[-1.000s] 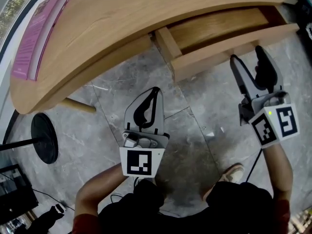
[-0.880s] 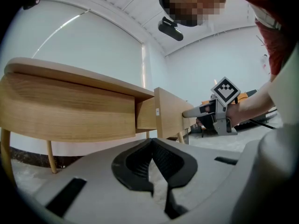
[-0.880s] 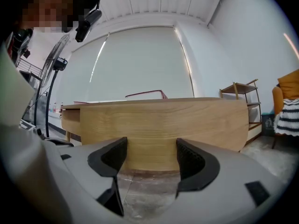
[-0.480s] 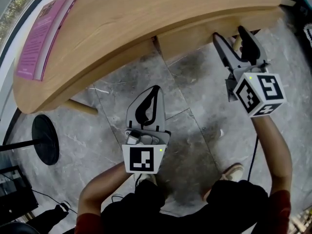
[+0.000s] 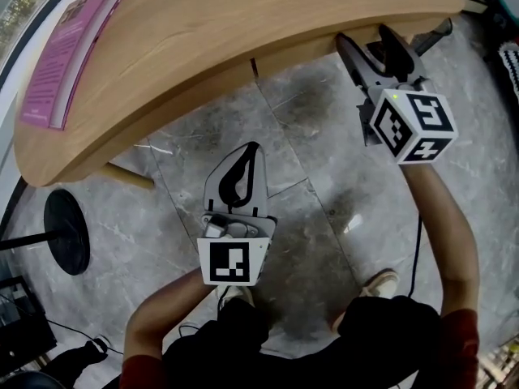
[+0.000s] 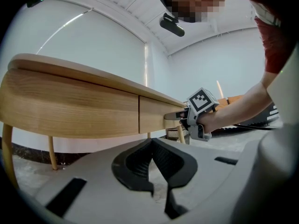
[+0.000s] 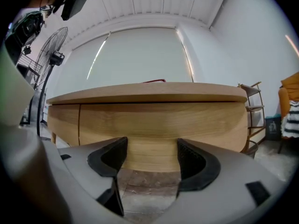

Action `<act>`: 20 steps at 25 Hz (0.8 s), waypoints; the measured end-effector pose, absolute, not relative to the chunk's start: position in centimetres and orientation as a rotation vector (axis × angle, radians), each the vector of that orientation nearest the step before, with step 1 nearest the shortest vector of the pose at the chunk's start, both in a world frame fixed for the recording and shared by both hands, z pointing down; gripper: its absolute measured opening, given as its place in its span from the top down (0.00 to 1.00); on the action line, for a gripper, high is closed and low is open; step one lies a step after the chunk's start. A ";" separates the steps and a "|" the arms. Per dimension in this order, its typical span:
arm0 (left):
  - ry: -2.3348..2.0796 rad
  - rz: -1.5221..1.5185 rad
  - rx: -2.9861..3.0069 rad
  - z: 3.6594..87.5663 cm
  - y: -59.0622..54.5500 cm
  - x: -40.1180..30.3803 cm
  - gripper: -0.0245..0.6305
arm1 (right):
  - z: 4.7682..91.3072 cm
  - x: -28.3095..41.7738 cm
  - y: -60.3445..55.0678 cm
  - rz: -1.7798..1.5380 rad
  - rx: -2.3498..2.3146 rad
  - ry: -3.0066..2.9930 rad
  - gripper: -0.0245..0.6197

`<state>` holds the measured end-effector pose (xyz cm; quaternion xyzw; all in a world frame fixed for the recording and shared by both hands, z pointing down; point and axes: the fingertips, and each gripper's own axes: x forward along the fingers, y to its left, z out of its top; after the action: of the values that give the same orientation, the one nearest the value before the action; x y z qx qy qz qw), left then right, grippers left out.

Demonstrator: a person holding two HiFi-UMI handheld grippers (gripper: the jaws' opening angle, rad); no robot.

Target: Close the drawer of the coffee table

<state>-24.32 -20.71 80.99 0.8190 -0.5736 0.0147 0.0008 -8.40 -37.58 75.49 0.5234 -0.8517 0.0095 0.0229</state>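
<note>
The wooden coffee table [image 5: 243,23] curves across the top of the head view. Its drawer front [image 5: 296,55] sits flush with the table's side, a thin seam marking its left end. My right gripper [image 5: 362,35] is open, and its fingertips are against the drawer front [image 7: 159,120], which fills the gap between the jaws in the right gripper view. My left gripper [image 5: 251,148] hangs over the grey floor, well short of the table, shut on nothing. In the left gripper view the left gripper [image 6: 152,141] points at the table's side, with the right gripper [image 6: 175,116] at the drawer front [image 6: 156,115].
A pink book [image 5: 65,51] lies on the table's left end. A table leg [image 5: 130,177] and a black round stand base [image 5: 65,232] are at the left on the floor. A standing fan [image 7: 56,55] and an orange chair [image 7: 289,94] flank the table.
The drawer has slid from well open to flush with the table. My right gripper moved forward with it, against its front. The left gripper has hardly moved.
</note>
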 end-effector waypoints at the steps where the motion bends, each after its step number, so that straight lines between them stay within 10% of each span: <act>1: -1.801 0.054 2.579 81.1 -20.8 -24.3 0.95 | 75.5 -8.5 -37.6 0.026 1.623 -2.641 0.48; 20: -1.782 0.110 2.613 81.8 -20.6 -22.1 0.95 | 75.3 -7.8 -37.4 -0.022 1.616 -2.658 0.47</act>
<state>-22.14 -20.60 81.76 0.8256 -0.5631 0.0348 -0.0117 -7.82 -37.44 75.34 0.5194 -0.8544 -0.0072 0.0157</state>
